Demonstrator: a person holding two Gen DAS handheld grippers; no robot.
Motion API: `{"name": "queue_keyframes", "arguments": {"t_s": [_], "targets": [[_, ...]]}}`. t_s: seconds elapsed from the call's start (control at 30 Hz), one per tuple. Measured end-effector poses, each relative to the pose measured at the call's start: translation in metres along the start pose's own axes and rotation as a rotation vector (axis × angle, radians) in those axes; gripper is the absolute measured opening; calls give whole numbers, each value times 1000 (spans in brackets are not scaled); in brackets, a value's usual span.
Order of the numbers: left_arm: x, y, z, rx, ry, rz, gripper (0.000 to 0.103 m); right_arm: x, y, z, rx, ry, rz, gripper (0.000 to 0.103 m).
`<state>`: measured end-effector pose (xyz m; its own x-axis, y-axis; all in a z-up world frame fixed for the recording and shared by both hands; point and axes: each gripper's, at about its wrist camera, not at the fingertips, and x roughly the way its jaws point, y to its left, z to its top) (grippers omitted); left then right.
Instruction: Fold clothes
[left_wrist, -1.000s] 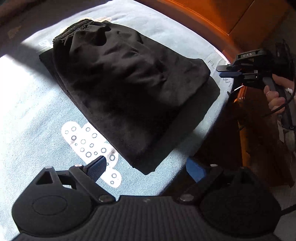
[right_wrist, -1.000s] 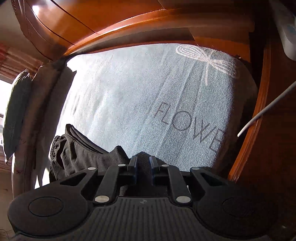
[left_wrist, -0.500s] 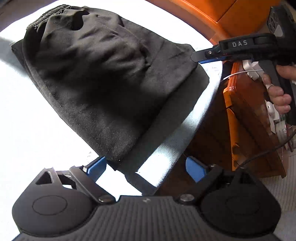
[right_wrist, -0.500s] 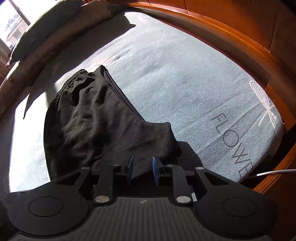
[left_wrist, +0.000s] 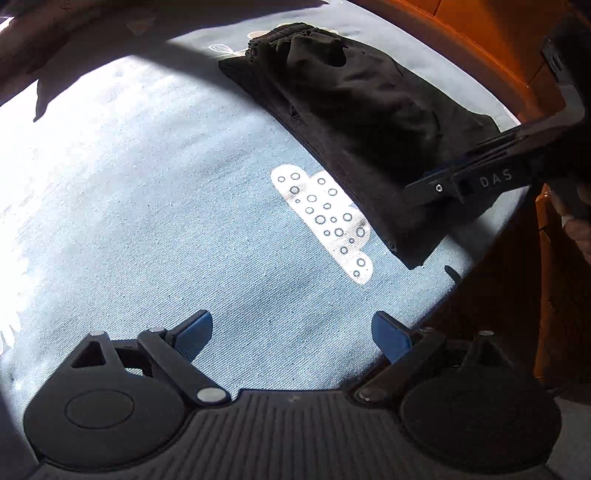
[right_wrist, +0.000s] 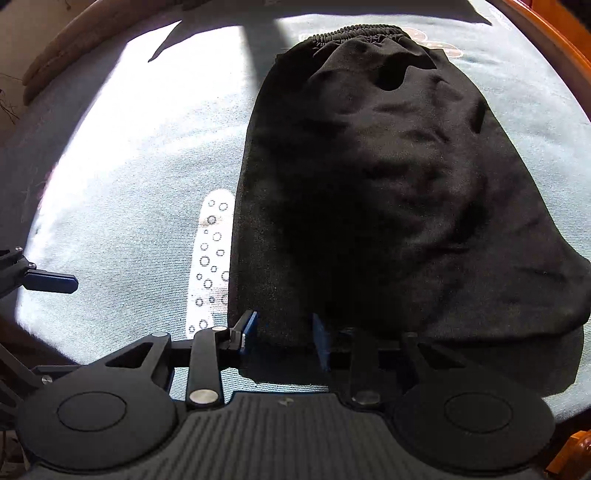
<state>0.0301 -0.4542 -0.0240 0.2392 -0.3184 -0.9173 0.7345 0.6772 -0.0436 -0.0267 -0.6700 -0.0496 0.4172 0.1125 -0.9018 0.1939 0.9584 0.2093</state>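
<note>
Shorts (right_wrist: 388, 192), black, lie folded flat on bedsheet (left_wrist: 147, 221), waistband at far end. Right gripper (right_wrist: 284, 332) jaws are opening, near hem between them, pads not pressing. Left gripper (left_wrist: 291, 332) spread wide, empty, over bare sheet.

You have the folded garment (right_wrist: 388, 192) lying flat on the bed sheet (left_wrist: 147, 221), its elastic waistband at the far end from you and its near hem toward the sheet's near edge. In your right wrist view the printed patch (right_wrist: 208, 258) on the sheet lies just left of the garment, partly tucked under its edge. Your right gripper (right_wrist: 282, 332) sits over the garment's near left corner, jaws opening, the hem between them. Your left gripper (left_wrist: 291, 332) hangs over bare sheet, well left of the garment, nothing between its fingers. The wooden bed frame (left_wrist: 461, 33) runs behind and right of the sheet.
</note>
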Motion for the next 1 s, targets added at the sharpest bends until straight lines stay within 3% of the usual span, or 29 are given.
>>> {"name": "queue_keyframes", "arguments": {"t_s": [0.07, 0.13, 0.23, 0.33, 0.43, 0.5, 0.6, 0.7, 0.9, 1.0], "targets": [[-8, 10, -4, -24, -58, 43, 93, -9, 3, 18, -27, -82, -55, 46], [-16, 20, -7, -56, -111, 68, 93, -7, 1, 38, -44, -147, -126, 49], [-28, 36, -14, -98, -173, 93, 93, 17, -17, 60, 21, -126, -180, 52], [-44, 49, -25, -118, -254, 165, 93, 32, -28, 77, 86, -113, -221, 54], [-65, 55, -36, -110, -402, 315, 100, 15, -10, 83, 80, -183, -181, 55], [-75, 62, -38, -119, -465, 396, 102, 14, 6, 87, 77, -203, -145, 63], [-84, 77, -35, -166, -498, 416, 102, 40, 27, 96, 39, -142, -140, 64], [-93, 91, -32, -201, -508, 453, 102, 61, 38, 102, 74, -54, -204, 64], [-124, 112, -22, -156, -488, 504, 102, 3, 77, 107, 106, -28, -217, 64], [-156, 118, -10, -138, -514, 535, 102, -37, 105, 107, 89, -43, -239, 72]]}}
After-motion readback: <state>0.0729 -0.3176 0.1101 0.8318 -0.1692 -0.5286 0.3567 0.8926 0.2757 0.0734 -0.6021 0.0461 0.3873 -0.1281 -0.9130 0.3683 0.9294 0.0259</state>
